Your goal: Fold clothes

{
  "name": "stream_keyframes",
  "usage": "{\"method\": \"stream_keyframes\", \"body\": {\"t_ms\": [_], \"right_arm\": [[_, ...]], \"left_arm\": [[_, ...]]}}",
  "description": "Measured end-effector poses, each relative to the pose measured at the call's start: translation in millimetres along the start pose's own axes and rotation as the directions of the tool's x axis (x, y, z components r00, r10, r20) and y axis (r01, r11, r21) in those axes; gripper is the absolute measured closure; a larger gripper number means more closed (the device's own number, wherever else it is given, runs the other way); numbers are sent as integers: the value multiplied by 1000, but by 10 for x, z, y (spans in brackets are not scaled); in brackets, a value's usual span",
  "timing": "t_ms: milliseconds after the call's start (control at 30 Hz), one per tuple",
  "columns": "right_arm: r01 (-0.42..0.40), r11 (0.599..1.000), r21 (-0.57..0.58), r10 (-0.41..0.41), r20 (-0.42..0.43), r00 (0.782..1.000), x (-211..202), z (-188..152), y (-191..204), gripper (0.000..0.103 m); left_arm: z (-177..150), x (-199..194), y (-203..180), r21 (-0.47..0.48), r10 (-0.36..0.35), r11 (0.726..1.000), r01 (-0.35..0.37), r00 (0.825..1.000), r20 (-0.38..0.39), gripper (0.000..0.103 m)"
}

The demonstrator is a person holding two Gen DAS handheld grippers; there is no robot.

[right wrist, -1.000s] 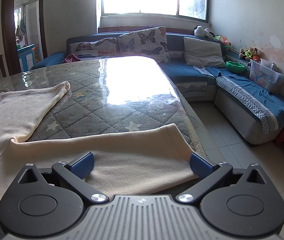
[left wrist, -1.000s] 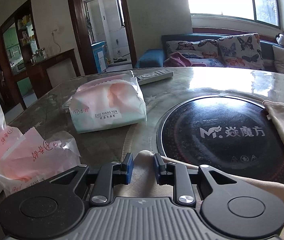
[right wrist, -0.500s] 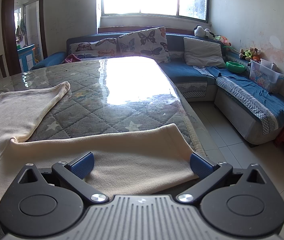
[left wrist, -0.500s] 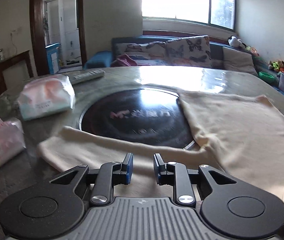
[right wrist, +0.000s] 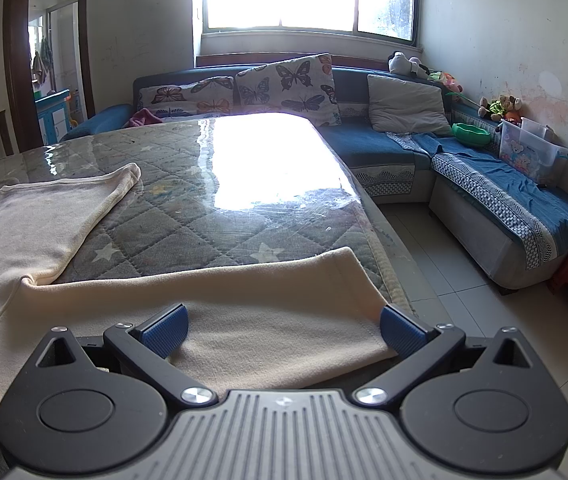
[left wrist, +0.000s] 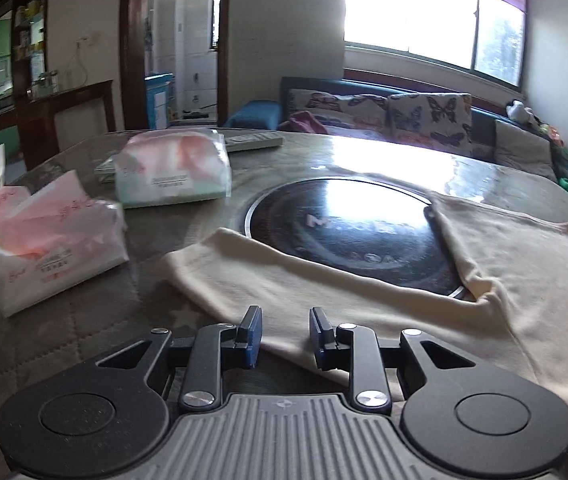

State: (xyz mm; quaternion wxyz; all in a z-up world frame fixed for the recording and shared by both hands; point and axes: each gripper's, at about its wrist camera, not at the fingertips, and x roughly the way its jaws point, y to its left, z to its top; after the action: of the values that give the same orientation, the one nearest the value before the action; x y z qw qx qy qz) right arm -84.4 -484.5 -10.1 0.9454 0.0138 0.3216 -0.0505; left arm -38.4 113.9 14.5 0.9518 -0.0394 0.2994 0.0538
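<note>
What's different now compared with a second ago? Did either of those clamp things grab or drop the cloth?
The left hand-held gripper let go of the cream garment: its fingers, nearly shut before, now stand apart, and it has drawn back. The right hand-held gripper stayed wide open and unmoved.

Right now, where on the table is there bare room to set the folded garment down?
Free: quilted table cover between the cream garment and the blue sofa. Crowded: pink tissue packs beside the black round cooktop.
</note>
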Motion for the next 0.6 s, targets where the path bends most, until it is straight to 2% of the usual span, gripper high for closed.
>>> {"method": "stream_keyframes", "body": {"t_ms": [167,300,400,467,567,600], "right_arm": [[1,1000,-1,-1,0,1000,3,-1,0,0],[1,1000,-2,-1,-1,1000,4,-5,-1,0],[-1,1000,-1,1,-3,1000,7,-3,-3,0],[1,1000,-5,-1,-6,1000,9,6,2,0],[3,1000,-9,-3,-14,1000,2,29,15,0],[5,1000,-11,-6,-14,1000,-21,35,19,3]], "left_arm": [[32,67,87,-12,51,999,-51,999,-7,74],[65,42,25,0,33,999,-33,999,-13,74],[92,-11,-139,14,-24,1000,24,1000,-14,73],[121,-64,-309,35,-71,997,71,997,-2,69],[168,-145,-581,70,-144,987,144,989,7,63],[177,-166,-667,84,-169,982,167,986,7,63]]}}
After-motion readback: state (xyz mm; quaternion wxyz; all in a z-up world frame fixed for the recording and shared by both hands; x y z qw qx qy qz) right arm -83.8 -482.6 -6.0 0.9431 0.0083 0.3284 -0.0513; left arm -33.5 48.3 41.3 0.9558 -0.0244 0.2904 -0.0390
